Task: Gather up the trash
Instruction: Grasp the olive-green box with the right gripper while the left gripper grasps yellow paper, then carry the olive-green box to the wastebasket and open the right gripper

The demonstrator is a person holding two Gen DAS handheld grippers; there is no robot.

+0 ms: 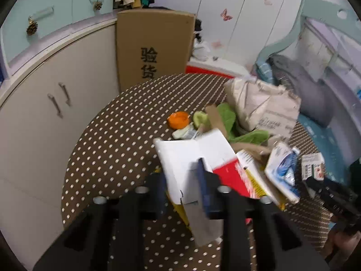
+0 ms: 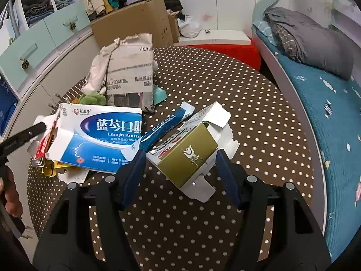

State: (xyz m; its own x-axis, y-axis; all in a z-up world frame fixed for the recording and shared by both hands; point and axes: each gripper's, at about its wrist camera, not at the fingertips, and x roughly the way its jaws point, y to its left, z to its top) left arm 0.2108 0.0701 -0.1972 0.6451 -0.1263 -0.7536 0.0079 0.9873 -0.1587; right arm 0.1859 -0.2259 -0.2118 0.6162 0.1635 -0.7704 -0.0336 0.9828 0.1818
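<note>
**Trash still loose on the table; first pickups only being set up**

Nothing looks collected yet. The litter sits in one heap on the polka-dot tablecloth (image 2: pixel 259 113), and the torn newspaper bag (image 2: pixel 128 67) stands at twelve o'clock of that heap, probably meant as the receptacle. Whether anything is inside it cannot be seen.

The right gripper (image 2: pixel 180 155) has its fingers well apart, bracketing an opened olive-gold medicine box (image 2: pixel 191 153) that lies tilted between them with its white flaps sprung out. Both pads sit right against its flanks. Whether they press on it I cannot tell.

The left gripper (image 1: pixel 181 180) is blurred. A narrow gap shows between its fingers, with the near flap of a flattened white carton (image 1: pixel 180 155) in that gap. No clamp is visible.

Still to be cleared, as I judge it:
- the blue-and-white Lanqin carton (image 2: pixel 97 140), at nine o'clock of the olive box
- a blue sachet strip (image 2: pixel 164 126), at eleven o'clock of the olive box and lying across the Lanqin carton's edge
- a red-and-yellow pack (image 1: pixel 234 178), tucked under the white carton at its three o'clock side
- something crumpled and green (image 1: pixel 227 117) against the bag's foot
- a small orange dish or lid (image 1: pixel 178 119), at twelve o'clock of the white carton

The work is at its opening stage, with nearly all of it left.
</note>
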